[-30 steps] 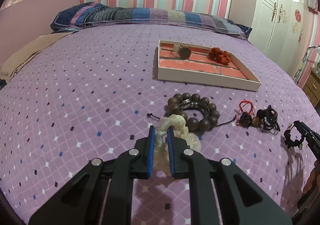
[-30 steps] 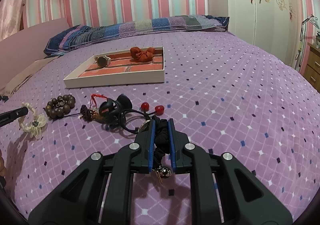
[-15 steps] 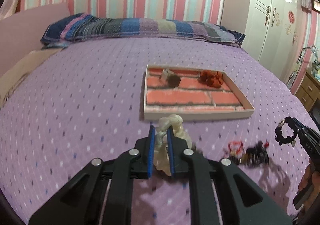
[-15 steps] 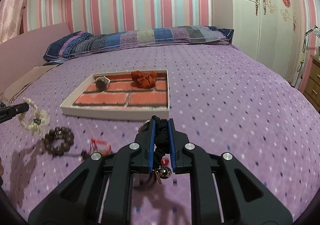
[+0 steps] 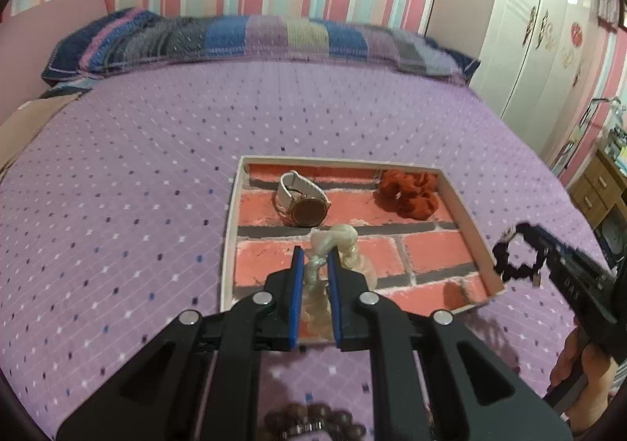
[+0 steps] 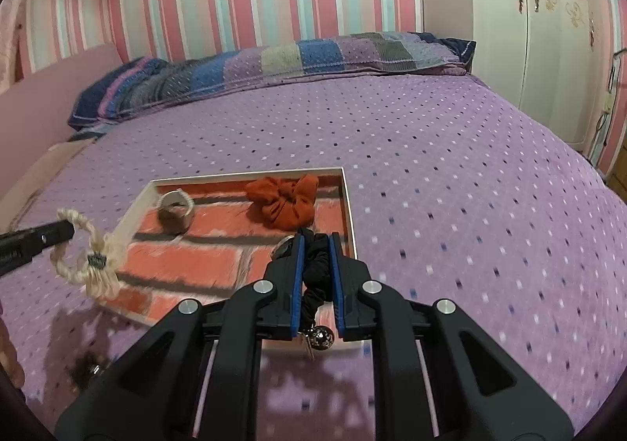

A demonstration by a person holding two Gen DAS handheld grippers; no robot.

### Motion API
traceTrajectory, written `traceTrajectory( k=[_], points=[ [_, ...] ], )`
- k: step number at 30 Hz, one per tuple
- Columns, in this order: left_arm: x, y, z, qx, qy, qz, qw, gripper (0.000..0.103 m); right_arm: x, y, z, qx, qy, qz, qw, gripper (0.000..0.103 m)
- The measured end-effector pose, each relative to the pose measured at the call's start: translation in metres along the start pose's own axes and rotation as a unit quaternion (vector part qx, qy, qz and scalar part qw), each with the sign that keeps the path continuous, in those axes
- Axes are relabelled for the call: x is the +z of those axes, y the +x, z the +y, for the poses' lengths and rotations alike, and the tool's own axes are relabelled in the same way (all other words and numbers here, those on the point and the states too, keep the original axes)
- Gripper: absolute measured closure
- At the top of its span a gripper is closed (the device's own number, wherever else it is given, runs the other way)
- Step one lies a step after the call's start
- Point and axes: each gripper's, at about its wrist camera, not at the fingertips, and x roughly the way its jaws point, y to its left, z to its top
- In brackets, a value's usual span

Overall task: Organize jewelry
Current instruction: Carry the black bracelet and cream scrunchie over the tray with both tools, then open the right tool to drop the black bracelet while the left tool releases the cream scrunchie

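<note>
A: Where is the shallow white-rimmed tray with the brick-print floor [image 5: 229, 221] lying from each claw?

B: Directly below and ahead of both. The left gripper [image 5: 314, 264] is pinching the cream braided cord bracelet [image 5: 333, 241] over the tray's near-left part.

A: And the other?

B: The right gripper [image 6: 315, 264] is clamping the black fabric hair tie with a small bell [image 6: 315, 272], hanging above the near-right corner.
</note>
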Motion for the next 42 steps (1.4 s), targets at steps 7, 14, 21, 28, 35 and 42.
traceTrajectory(
  k=[7,14,21,28,35,42],
  points=[
    [0.01,0.069,0.003,0.034,0.025,0.047,0.998,0.09,0.017,0.065,0.014,-0.014,-0.021,0.031,0.999,0.09],
    [0.018,0.113,0.02,0.05,0.02,0.086,0.9949,0.09,0.027,0.117,0.024,-0.025,-0.046,0.074,0.996,0.09],
    [0.02,0.142,0.03,0.08,0.016,0.111,0.9904,0.09,0.022,0.145,0.019,-0.037,-0.047,0.112,0.992,0.09],
    [0.018,0.156,0.026,0.091,0.017,0.125,0.9878,0.09,0.016,0.161,0.018,-0.053,-0.045,0.13,0.989,0.089],
    [0.016,0.156,0.026,0.089,0.013,0.13,0.9874,0.089,0.016,0.166,0.016,-0.054,-0.041,0.135,0.988,0.077],
    [0.017,0.123,0.021,0.074,0.01,0.107,0.9914,0.037,0.025,0.14,0.012,-0.019,-0.026,0.118,0.993,0.032]
  ],
)
